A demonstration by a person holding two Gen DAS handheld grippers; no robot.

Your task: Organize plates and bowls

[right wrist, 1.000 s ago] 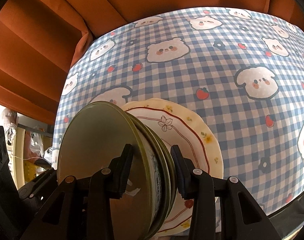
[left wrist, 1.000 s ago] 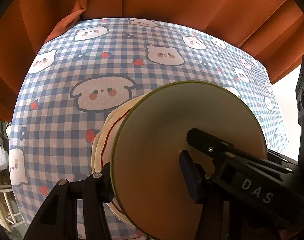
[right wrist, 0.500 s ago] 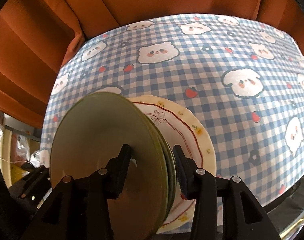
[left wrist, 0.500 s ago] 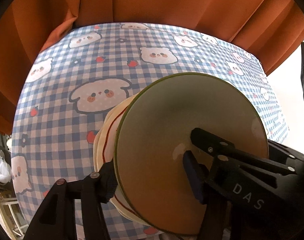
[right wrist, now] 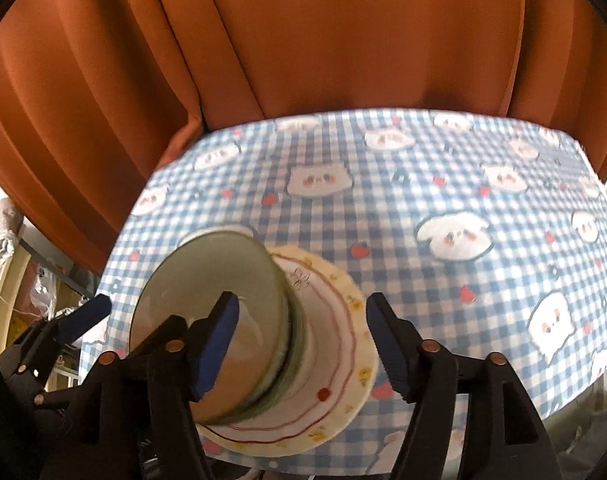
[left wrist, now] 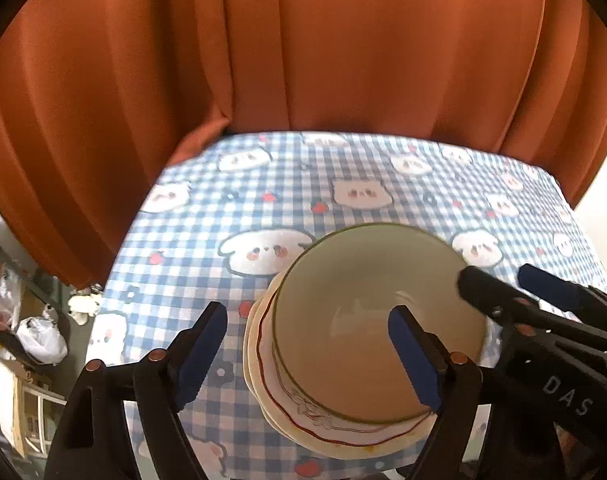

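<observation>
With both the left tongs [left wrist: 309, 344] and right tongs [right wrist: 299, 334] released around the stacked bowls [left wrist: 377, 320] on the plate [right wrist: 335, 364], each needed to withdraw straight back, clear of the rims.

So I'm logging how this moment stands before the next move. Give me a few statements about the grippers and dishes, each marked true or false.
1. Both grippers are open. True: left gripper, right gripper.
2. The green bowls sit on the cream plate. True.
3. The tablecloth is plain white. False: blue check with cartoon animals.
4. A curtain behind the table is blue. False: it is orange.
</observation>
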